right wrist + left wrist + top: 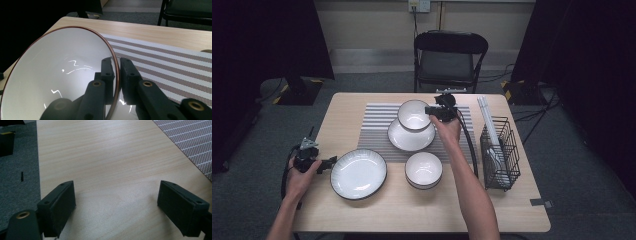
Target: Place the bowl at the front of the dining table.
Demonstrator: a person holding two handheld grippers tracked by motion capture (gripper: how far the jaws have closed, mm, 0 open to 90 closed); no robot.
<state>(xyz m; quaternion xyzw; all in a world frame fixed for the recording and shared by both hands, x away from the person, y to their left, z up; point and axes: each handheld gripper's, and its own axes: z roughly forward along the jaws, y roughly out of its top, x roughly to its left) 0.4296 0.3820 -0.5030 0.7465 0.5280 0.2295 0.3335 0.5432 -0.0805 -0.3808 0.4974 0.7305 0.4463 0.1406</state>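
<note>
From above, my right gripper (432,111) pinches the glossy white bowl (413,115) over a round plate (410,136) on the striped mat (374,125). My left gripper (314,163) sits at the wood table's (422,210) nine o'clock.

Left gripper view: padded jaws gape over bare grain.

Right gripper view: jaws clamp the brown-edged rim.

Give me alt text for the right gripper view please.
The right gripper is shut on the rim of a white bowl, one jaw inside and one outside. Beyond it lie a striped placemat and the wooden table.
</note>
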